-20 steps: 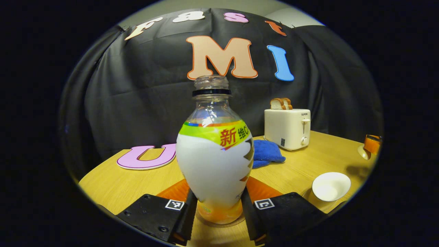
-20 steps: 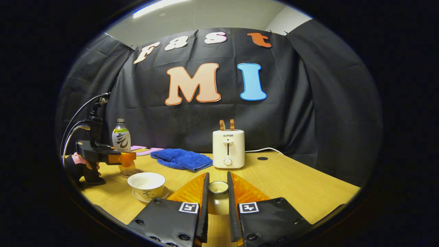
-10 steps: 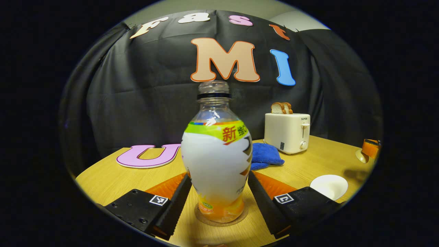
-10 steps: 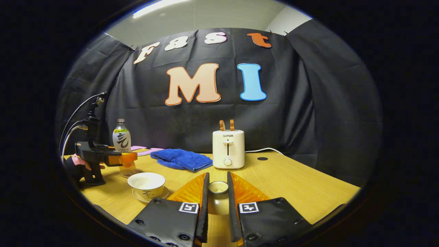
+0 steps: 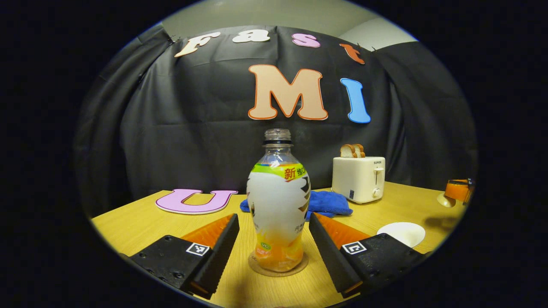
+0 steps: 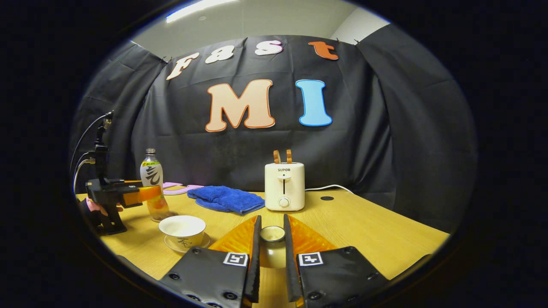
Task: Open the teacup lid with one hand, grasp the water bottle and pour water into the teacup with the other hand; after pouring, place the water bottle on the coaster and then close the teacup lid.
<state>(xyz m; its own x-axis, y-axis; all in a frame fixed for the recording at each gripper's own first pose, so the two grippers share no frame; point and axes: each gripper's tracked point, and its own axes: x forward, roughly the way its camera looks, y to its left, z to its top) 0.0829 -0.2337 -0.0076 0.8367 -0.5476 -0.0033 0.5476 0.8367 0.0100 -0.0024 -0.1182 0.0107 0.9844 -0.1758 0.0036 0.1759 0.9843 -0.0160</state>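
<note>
Hiding the coaster (image 5: 278,267), water bottle (image 5: 278,209) stands upright.

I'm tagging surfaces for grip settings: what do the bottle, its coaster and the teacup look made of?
Bottle: clear glossy plastic, see-through neck, printed wrap.
Coaster: matte brown, probably cork or fibreboard.
Teacup: glazed white ceramic, going by its smooth sheen.

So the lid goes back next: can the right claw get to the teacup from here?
Probably yes: the right claw holds the lid, and the open teacup sits just left with bare table between.
</note>
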